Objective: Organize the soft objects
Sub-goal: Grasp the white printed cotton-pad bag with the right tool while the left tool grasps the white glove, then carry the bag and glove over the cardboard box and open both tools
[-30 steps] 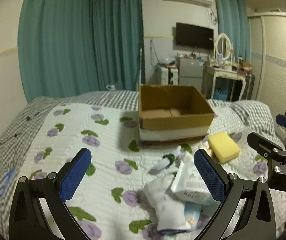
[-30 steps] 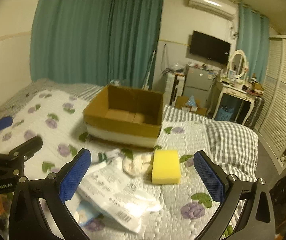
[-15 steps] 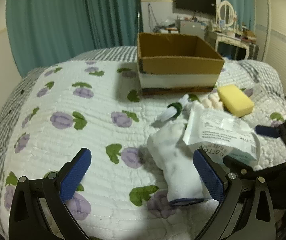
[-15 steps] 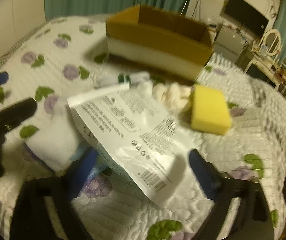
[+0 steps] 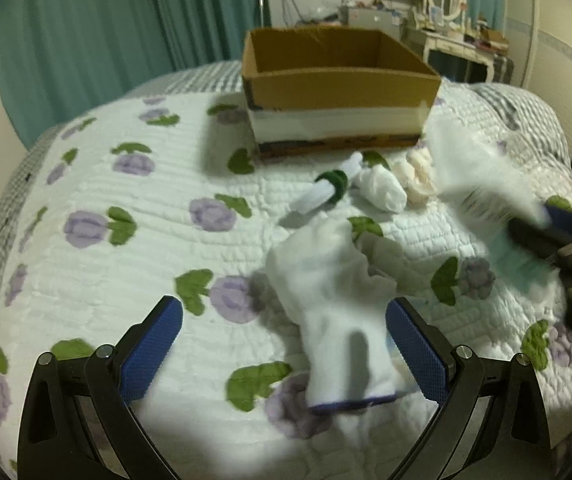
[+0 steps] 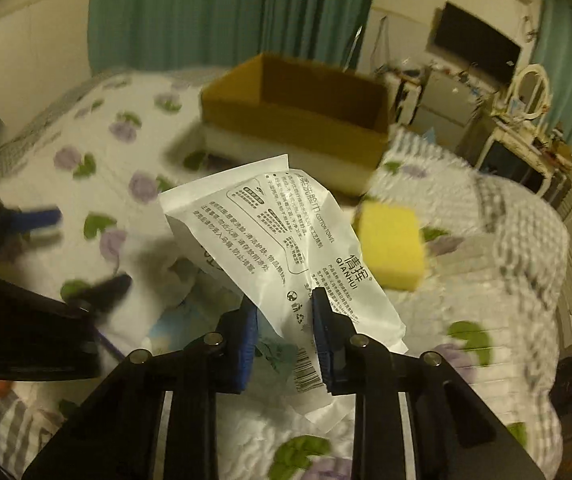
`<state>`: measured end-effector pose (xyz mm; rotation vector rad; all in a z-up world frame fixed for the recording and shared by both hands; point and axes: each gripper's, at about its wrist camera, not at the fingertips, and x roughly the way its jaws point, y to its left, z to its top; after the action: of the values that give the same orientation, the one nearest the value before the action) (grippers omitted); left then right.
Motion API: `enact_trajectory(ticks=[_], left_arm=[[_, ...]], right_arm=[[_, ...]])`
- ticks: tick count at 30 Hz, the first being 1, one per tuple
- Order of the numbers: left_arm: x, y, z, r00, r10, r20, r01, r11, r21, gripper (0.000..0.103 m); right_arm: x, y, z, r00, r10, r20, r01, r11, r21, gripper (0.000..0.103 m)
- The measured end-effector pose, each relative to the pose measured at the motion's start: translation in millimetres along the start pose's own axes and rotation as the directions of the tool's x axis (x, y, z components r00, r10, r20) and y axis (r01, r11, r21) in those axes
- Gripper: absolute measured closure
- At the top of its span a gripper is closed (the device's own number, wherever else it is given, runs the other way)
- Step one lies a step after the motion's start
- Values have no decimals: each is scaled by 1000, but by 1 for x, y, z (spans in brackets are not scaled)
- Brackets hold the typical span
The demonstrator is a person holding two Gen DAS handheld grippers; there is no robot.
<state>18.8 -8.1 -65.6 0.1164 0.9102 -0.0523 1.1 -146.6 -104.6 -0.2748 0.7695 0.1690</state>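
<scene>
The right gripper has just been closing its blue-padded jaws, and they now pinch the lower part of a white cotton towel packet printed with dark text and a barcode; the packet juts up and away from the jaws, tilted, above the floral quilt of a bed; a yellow sponge lies on the quilt just right of the packet, and an open cardboard box sits further back, brown on top with a white band below; at the left edge of this view the other tool shows as a dark blur. The left gripper has its jaws spread wide, low over the quilt; a white sock with a dark blue cuff lies between the open pads, nearer the right-hand one, and whether that pad touches it cannot be told; beyond the sock lie a rolled white sock with a green band, a small white bundle and a cream-coloured one, all close together in front of the box; the packet appears here as a white smear at the right; teal curtains hang behind the bed.
</scene>
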Motion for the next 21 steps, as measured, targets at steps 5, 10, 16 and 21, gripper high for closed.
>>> enact_trajectory(ticks=[5, 10, 16, 21], left_arm=[[29, -12, 3, 997, -30, -64, 30, 1000, 2, 2], [52, -21, 1, 992, -55, -113, 58, 998, 21, 28], [33, -24, -2, 996, -67, -63, 70, 996, 54, 57], [2, -19, 0, 998, -61, 8, 60, 995, 77, 64]], right_arm=[[-10, -14, 3, 1000, -26, 5, 26, 999, 19, 79], [3, -19, -6, 999, -20, -28, 21, 999, 38, 79], [0, -21, -10, 999, -20, -33, 21, 999, 39, 79], [-23, -21, -5, 1000, -30, 1, 30, 999, 34, 79]])
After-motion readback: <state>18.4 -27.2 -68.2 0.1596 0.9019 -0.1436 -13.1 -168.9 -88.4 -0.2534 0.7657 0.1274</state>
